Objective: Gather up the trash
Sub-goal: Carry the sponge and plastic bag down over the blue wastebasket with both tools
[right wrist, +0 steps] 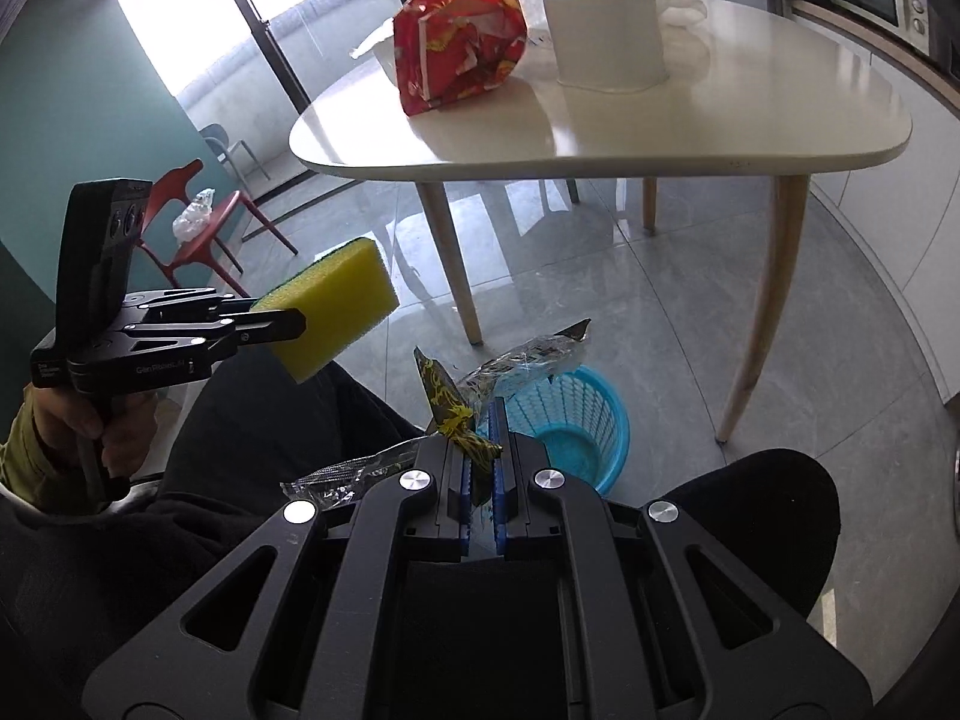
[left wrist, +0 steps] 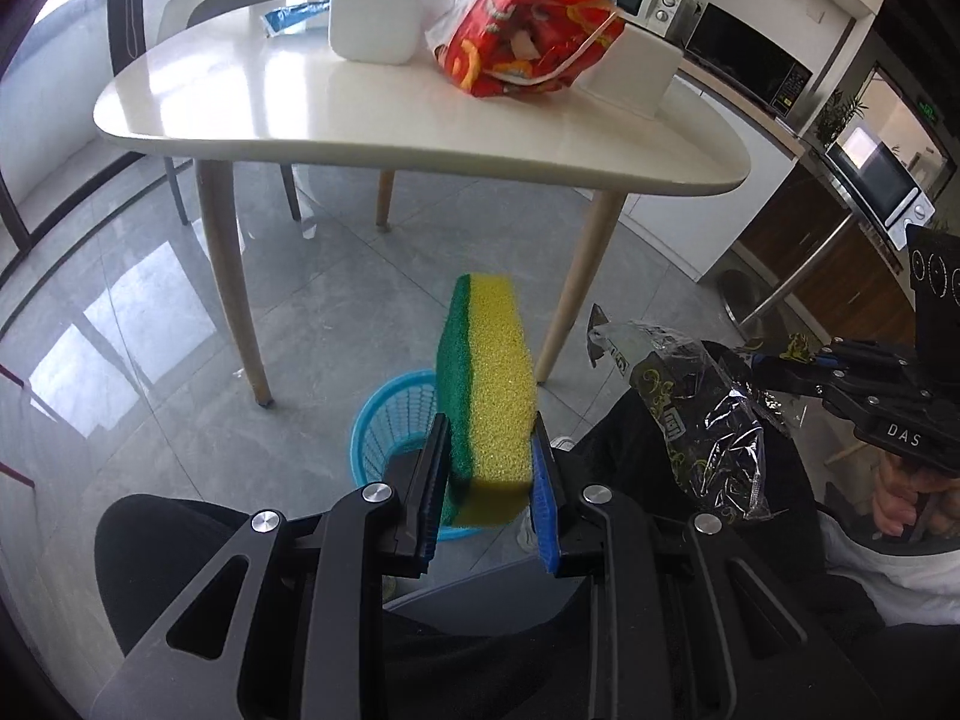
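Sponge (left wrist: pixel 486 396) clamped in left gripper (left wrist: pixel 489 480)

glossy grey tile floor (left wrist: pixel 336 276), white wooden-legged table (left wrist: pixel 360 120), red chair (right wrist: pixel 198 240), bright windows (right wrist: pixel 174 18)

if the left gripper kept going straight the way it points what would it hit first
Probably the blue basket on the floor: the left gripper, shut on the sponge, points down towards it with nothing visible between, though depth is unclear.
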### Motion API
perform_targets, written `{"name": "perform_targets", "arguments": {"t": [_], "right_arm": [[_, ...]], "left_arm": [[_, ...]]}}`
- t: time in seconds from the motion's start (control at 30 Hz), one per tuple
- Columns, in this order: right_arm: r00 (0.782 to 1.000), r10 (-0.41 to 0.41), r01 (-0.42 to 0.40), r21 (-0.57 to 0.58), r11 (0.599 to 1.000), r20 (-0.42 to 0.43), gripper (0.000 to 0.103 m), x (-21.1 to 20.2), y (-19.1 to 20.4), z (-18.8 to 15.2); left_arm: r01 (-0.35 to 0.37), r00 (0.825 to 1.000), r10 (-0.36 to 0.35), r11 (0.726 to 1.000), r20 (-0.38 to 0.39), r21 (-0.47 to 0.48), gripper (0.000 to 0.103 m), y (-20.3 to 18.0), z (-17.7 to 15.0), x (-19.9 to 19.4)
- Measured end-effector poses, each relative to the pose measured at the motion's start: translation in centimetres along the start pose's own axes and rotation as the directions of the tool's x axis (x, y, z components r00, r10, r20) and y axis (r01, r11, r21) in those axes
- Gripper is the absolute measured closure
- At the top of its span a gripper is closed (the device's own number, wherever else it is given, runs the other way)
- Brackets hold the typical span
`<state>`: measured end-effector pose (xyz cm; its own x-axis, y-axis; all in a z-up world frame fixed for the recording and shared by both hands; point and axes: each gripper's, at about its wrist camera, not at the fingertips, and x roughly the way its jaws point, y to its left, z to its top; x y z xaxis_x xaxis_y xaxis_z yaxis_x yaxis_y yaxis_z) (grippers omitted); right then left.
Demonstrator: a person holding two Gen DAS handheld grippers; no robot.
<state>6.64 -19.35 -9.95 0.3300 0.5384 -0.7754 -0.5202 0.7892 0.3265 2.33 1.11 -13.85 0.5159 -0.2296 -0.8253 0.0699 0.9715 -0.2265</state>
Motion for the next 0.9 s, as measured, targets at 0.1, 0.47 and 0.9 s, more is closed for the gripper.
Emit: {"name": "perform_targets", "arguments": {"t": [0.1, 0.47, 0.9], "right_arm": [[1.0, -0.006, 0.006, 0.013, 1.0, -0.026, 0.098, 1.8, -0.6, 0.0], [0.99, -0.035, 0.041, 0.04, 0.998, -0.139, 0.098, 9.5, -1.8, 0.0], [0.962, -0.046, 0.075, 0.097, 0.993, -0.268, 0.098, 18.6, -3.3, 0.6]], "left_arm": [[-0.001, 0.999, 0.001, 1.0, -0.032, -0.012, 0.079, 0.6, -0.2, 1.4], [-0.017, 0.988, 0.008, 0.998, -0.154, -0.059, 0.079, 2.6, -0.4, 7.4], [-0.077, 0.96, 0.047, 0.992, -0.277, -0.099, 0.079, 4.8, 0.4, 15.9]]}}
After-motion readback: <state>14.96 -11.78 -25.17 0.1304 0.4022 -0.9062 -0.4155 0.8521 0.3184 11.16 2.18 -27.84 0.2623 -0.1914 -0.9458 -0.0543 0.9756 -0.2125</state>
